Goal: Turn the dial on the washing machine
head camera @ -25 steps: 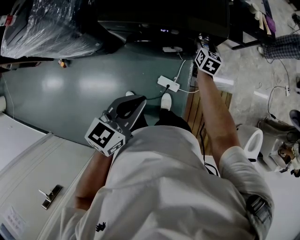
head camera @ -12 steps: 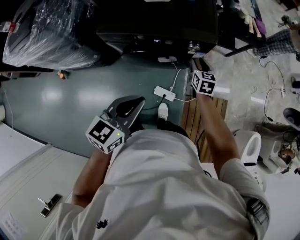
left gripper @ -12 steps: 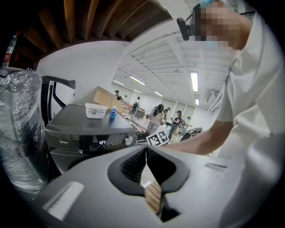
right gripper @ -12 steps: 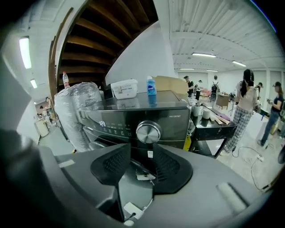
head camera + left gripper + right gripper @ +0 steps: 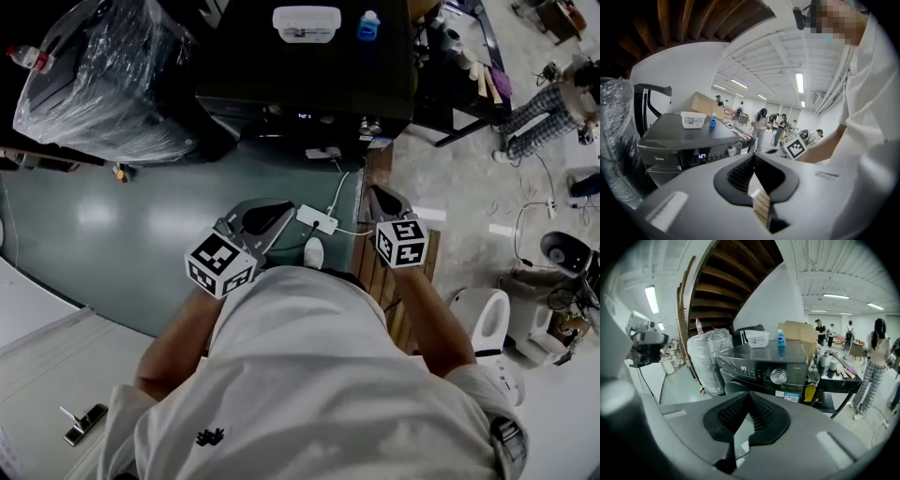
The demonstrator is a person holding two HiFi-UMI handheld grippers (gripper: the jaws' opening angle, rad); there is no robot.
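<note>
The dark washing machine (image 5: 300, 70) stands ahead of me, with a lit display and a round silver dial (image 5: 778, 376) at the right of its front panel. That dial (image 5: 373, 125) also shows from the head view and from the left gripper view (image 5: 732, 151). My right gripper (image 5: 378, 194) hangs over the floor well short of the dial. Its jaws have just been closing and now meet with nothing between them (image 5: 749, 393). My left gripper (image 5: 281, 204) is held lower left of the machine, its jaws together and empty (image 5: 753, 156).
A white tub (image 5: 307, 22) and a blue bottle (image 5: 368, 25) sit on the machine's top. A plastic-wrapped bundle (image 5: 103, 80) stands at its left. A white power strip (image 5: 317, 220) and cable lie on the floor by a wooden pallet (image 5: 380, 277). A person (image 5: 548, 112) stands at the right.
My right gripper has drawn back from the dial toward my body and its jaws have closed. The left gripper has shifted slightly. More of the machine's top is now in view.
</note>
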